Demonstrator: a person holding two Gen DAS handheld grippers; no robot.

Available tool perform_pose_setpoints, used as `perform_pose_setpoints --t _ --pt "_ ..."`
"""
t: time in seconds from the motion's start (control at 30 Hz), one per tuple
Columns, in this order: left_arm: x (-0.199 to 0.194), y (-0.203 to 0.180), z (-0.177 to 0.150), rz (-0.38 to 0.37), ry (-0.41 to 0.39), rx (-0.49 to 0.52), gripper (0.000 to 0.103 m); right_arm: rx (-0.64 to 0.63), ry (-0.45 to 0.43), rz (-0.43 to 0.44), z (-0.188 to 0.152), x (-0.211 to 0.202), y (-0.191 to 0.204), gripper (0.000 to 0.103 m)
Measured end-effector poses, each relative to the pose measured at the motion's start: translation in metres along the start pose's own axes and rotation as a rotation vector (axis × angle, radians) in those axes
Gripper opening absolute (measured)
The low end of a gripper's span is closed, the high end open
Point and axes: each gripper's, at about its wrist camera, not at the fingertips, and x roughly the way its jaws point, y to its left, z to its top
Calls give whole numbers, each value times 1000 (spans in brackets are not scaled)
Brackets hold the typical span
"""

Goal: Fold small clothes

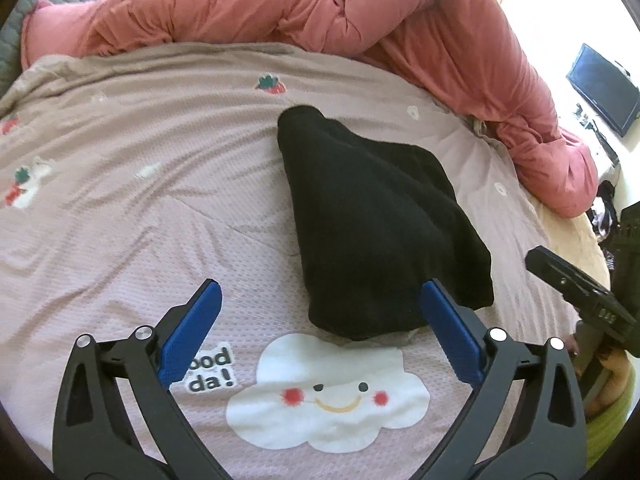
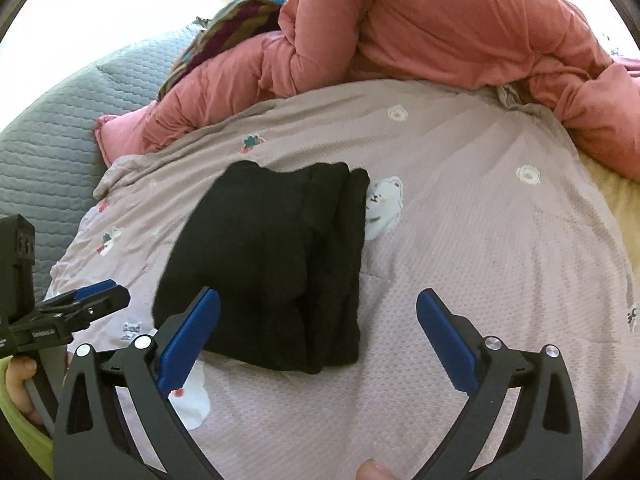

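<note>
Both claws are spread wide and empty here, each hanging above the bed and angled down at it. The left claw (image 1: 320, 292) has its blue pads far apart, and the near corner of the black garment (image 1: 380, 232) sits in the gap between them without either pad pressing on it. From the right wrist view, the right claw (image 2: 318, 300) is just as wide, one blue pad overlapping the garment's near left edge, the other over bare bedding. The black garment (image 2: 276, 264) lies folded on the mauve blanket (image 2: 480, 272), a thick bundle with stacked layers showing along its right side, resting flat near the middle of the bed. Just beside its far right corner there is a small white bear print (image 2: 382, 204). In the left wrist view a smiling cloud print (image 1: 332, 400) sits on the blanket directly below the garment's near corner. A rumpled pink duvet (image 1: 360, 12) is heaped along the far edge of the bed, well apart from the garment.
</note>
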Motion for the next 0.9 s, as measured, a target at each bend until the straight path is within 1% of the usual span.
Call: perform_pose_setpoints --t 0.13,0.3,0.37,0.67,0.8,0.9 --pt "-14 1 -4 19 -34 -2 93 -32 -49 -17 0 -17 11 98" --pt "-31 -1 -11 54 -75 17 93 -77 -116 -44 -3 -36 27 98" --pt "-39 -2 -15 70 -96 34 93 -86 -133 -42 -5 -43 31 98" --pt "-63 2 -34 92 -135 43 93 -85 -163 -68 -23 -59 39 98" --pt "-69 9 -45 97 -132 33 93 -81 -161 -88 -34 -63 42 98" --pt "-70 14 -55 104 -122 33 93 -80 -142 -84 -44 -62 45 98"
